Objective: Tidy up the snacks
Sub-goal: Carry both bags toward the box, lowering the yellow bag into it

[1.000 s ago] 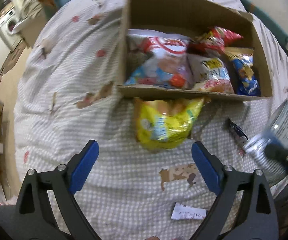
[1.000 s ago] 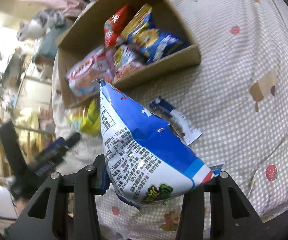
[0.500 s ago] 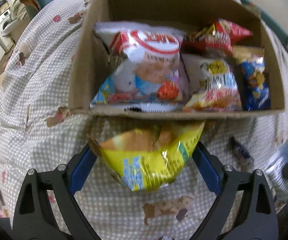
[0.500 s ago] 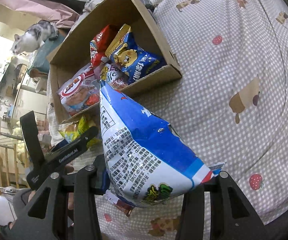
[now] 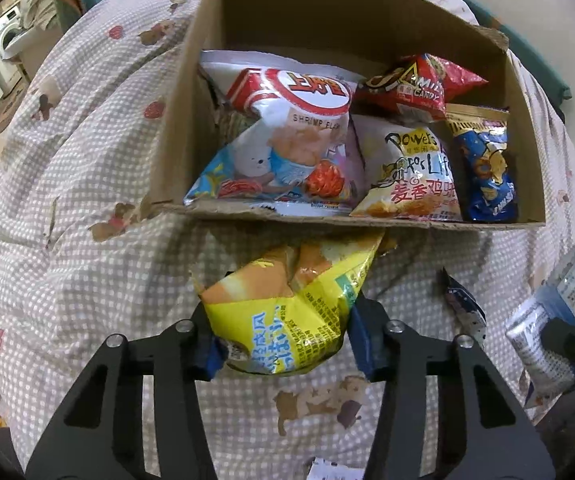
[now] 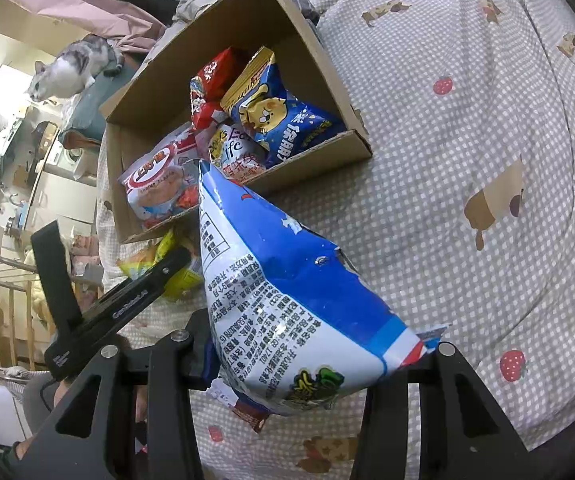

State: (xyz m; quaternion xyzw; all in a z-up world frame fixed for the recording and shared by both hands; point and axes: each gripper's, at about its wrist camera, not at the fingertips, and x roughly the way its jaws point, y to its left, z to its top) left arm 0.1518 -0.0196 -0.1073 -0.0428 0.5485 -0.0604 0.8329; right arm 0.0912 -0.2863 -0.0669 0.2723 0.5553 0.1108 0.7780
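A crumpled yellow snack bag [image 5: 287, 308] lies on the checked bedspread against the front wall of an open cardboard box [image 5: 175, 120]. My left gripper [image 5: 285, 344] has its jaws closing on the bag's near end, and both blue pads press into its sides. Several snack bags fill the box [image 6: 319, 80]. My right gripper [image 6: 315, 364] is shut on a large blue and white snack bag [image 6: 287, 300], held up above the bedspread to the right of the box. The left gripper's black body [image 6: 127, 304] shows over the yellow bag [image 6: 179, 280].
A small dark wrapper [image 5: 463, 304] lies on the bedspread right of the yellow bag, and a white paper scrap [image 5: 331, 468] near the bottom edge. A grey and white cat [image 6: 67, 68] sits beyond the box's far left corner. Another wrapper [image 6: 247, 408] lies under the blue bag.
My left gripper came forward and down to the yellow bag, and its wide jaws closed onto it. The right gripper kept its hold on the blue bag and stayed in place.
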